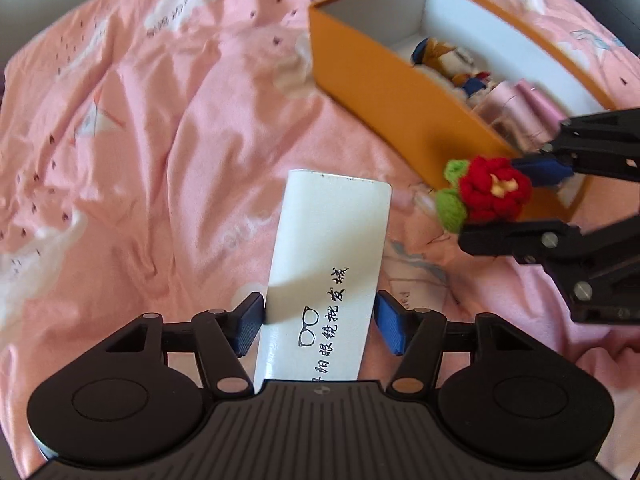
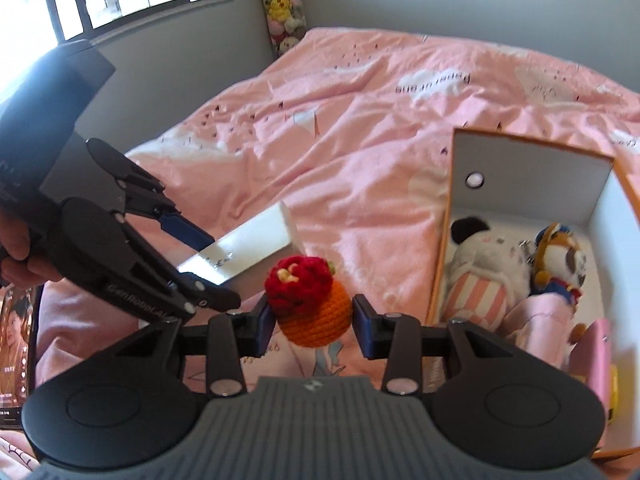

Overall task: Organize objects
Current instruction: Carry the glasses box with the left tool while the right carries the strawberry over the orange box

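Observation:
A white glasses box (image 1: 332, 232) with black print is clamped between the blue pads of my left gripper (image 1: 320, 324), which is shut on it and holds it over the pink bedspread (image 1: 160, 140). From the right wrist view, the left gripper (image 2: 222, 270) carries the same white box (image 2: 256, 248). My right gripper (image 2: 314, 328) is shut on a crocheted flower pot (image 2: 308, 300) with a red bloom and an orange base. In the left wrist view the flower pot (image 1: 492, 192) and right gripper (image 1: 508, 204) hang beside the near corner of the orange box (image 1: 380, 92).
The open orange box (image 2: 520, 168) lies on the bed at right, holding plush toys (image 2: 480, 256) and pink items (image 2: 596, 344). A hand (image 2: 16, 248) grips the left tool. A window and a column of plush toys (image 2: 280, 4) stand by the far wall.

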{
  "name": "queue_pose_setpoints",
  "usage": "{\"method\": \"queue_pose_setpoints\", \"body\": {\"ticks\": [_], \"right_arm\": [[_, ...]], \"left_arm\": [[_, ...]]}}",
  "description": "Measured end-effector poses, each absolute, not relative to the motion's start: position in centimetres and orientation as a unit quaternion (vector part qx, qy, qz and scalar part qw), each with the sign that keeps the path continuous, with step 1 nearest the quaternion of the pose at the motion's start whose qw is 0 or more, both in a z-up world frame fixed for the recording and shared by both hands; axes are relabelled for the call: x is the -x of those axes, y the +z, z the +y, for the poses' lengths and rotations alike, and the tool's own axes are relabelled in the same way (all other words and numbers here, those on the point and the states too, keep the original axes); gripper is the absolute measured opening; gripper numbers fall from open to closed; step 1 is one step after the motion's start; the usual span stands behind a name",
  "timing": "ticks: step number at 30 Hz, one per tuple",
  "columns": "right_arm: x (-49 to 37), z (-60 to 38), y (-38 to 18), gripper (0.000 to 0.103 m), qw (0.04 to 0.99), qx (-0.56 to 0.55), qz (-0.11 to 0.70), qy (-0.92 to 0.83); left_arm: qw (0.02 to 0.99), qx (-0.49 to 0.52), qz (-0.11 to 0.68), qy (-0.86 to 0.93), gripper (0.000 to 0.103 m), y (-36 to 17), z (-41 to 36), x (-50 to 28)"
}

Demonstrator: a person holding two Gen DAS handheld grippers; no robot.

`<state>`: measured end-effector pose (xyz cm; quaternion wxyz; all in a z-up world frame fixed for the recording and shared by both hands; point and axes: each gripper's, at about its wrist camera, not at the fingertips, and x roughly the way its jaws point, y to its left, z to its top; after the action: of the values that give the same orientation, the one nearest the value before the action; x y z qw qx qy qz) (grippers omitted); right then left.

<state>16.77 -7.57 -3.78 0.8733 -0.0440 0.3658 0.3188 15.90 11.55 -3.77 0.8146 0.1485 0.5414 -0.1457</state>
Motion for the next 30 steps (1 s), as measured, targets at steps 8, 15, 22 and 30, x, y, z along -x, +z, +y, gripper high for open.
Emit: {"method": "queue_pose_setpoints", "body": {"ticks": [8,15,22,30], "right_arm": [[-18.5,-12.6,-1.2,0.043,0.896,0.048,0.338,0.285],[-21.3,-18.0,-0.1,0.043,0.918,0.089,0.314,0.225],[-25.0,-21.1,0.1,0.043,0.927,0.132,0.284,0.206],[-29.4,-22.7,-1.6,0.043,0.920,0.173,0.285,0.207]], "left_arm": [[0.833,-0.243,0.463,-0.182,0.068,2.1,5.9,-16.1],[0.831,-0.321,0.402,-0.210,0.068,4.7,-0.7,-19.7],[0.809,-0.376,0.386,-0.236,0.068,3.7,-6.4,-25.2],[0.756,-0.435,0.418,-0.253,0.068,-2.3,-9.9,-31.2]]}}
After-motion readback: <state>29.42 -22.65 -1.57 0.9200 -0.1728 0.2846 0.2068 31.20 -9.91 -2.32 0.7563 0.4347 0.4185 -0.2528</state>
